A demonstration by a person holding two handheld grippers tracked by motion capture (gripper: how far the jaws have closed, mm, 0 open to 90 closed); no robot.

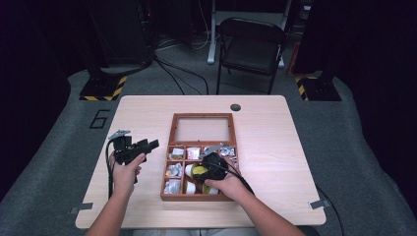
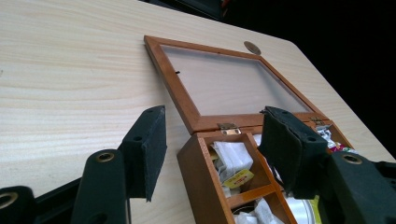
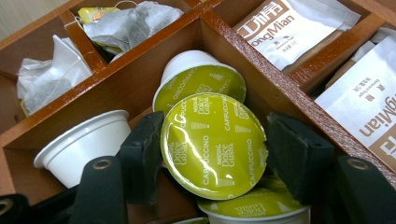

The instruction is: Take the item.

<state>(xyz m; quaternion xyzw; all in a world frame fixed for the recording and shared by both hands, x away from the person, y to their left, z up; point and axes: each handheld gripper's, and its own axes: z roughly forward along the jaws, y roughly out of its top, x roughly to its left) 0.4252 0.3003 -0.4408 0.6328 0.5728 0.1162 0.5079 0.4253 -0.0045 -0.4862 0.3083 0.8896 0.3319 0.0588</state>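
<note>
An open wooden box with several compartments lies mid-table, its glazed lid folded flat behind it. My right gripper reaches into the middle compartment. In the right gripper view it is shut on a green-lidded coffee capsule, both pads against the rim, the capsule tilted. More green capsules and a white one turned over lie around it. My left gripper hovers left of the box, open and holding nothing. Its own view looks over the box's near corner and the lid.
Neighbouring compartments hold tea bags and white sachets. The light wooden table has a round cable hole at its far edge. A black folding chair stands behind the table.
</note>
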